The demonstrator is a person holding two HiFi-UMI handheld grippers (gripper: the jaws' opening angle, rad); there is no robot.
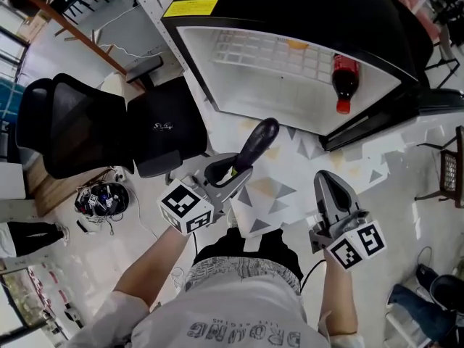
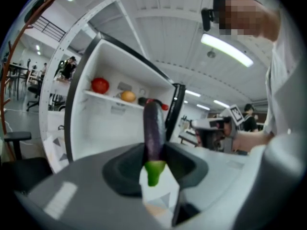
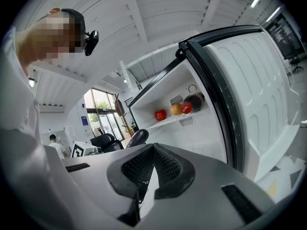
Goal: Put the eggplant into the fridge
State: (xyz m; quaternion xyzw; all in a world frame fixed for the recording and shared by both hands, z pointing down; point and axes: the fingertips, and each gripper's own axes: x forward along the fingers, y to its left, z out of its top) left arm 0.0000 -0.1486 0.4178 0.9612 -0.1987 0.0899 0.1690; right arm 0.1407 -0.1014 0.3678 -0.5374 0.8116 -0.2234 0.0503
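As left gripper (image 2: pixel 154 150) clamps its stem, eggplant (image 1: pixel 257 142) points at fridge (image 1: pixel 290 6), right gripper (image 3: pixel 152 152) closed.

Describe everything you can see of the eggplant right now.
The eggplant is long, slim, glossy and dark purple, with a green stem cap. The left gripper clamps it near the stem end, and the rounded purple end sticks out ahead towards the open fridge. It is held in the air outside the fridge, and only the jaws touch it.
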